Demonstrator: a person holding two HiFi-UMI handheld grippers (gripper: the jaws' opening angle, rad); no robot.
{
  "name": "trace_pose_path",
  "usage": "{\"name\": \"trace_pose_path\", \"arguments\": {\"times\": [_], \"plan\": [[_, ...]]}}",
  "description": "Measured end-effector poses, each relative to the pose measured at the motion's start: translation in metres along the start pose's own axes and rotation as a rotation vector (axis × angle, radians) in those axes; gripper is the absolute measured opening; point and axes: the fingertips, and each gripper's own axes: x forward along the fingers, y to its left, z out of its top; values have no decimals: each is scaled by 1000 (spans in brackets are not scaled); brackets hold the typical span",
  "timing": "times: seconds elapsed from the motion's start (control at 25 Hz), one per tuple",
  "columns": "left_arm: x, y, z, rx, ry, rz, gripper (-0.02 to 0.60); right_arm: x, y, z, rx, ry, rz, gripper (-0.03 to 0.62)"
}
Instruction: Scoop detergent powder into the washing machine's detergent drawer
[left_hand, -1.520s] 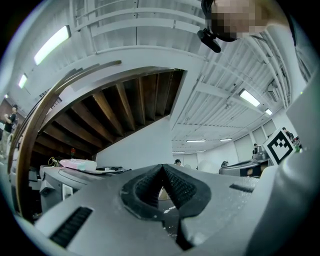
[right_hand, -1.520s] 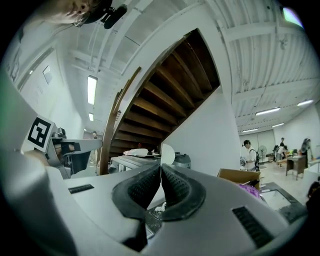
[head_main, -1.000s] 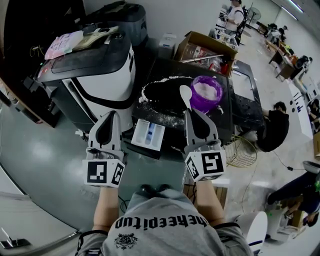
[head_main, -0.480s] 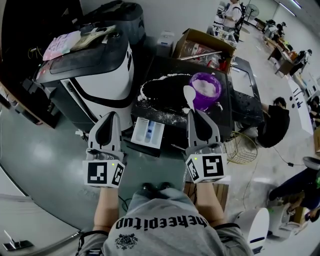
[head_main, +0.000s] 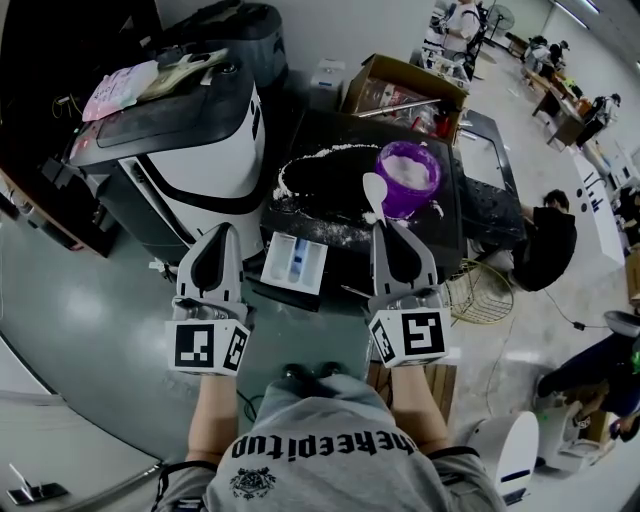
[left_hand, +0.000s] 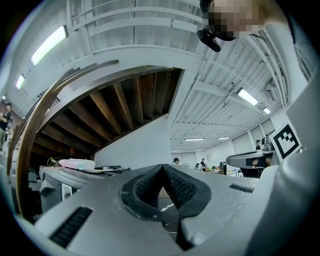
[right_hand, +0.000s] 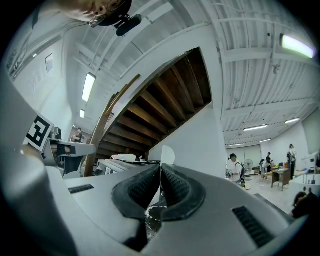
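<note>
My right gripper (head_main: 386, 226) is shut on the handle of a white spoon (head_main: 373, 190). The spoon's bowl points up at the near rim of a purple tub (head_main: 408, 176) filled with white powder. In the right gripper view the spoon (right_hand: 168, 154) stands up from between the closed pads of the right gripper (right_hand: 160, 167). The open detergent drawer (head_main: 296, 264) juts out of the white and black washing machine (head_main: 200, 170), between the two grippers. My left gripper (head_main: 222, 230) hovers left of the drawer, shut with nothing in it; its pads meet in the left gripper view (left_hand: 161, 170).
The tub stands on a black table (head_main: 330, 190) dusted with spilled powder (head_main: 300, 168). A cardboard box (head_main: 405, 95) sits behind it, a wire basket (head_main: 480, 295) on the floor at right. A person (head_main: 548, 245) crouches further right.
The right gripper with the spoon swayed a little right and came back. The left gripper has not moved.
</note>
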Motion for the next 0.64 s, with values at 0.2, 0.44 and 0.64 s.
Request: {"name": "trace_pose_path", "arguments": {"times": [0.2, 0.44, 0.64], "plan": [[-1, -1, 0, 0, 1, 1, 4, 0, 1, 0, 2, 3, 4, 6], [-1, -1, 1, 3, -1, 6, 3, 0, 2, -2, 1, 7, 8, 6], [1, -3, 3, 5, -1, 5, 3, 1, 0, 0, 1, 3, 9, 6]]}}
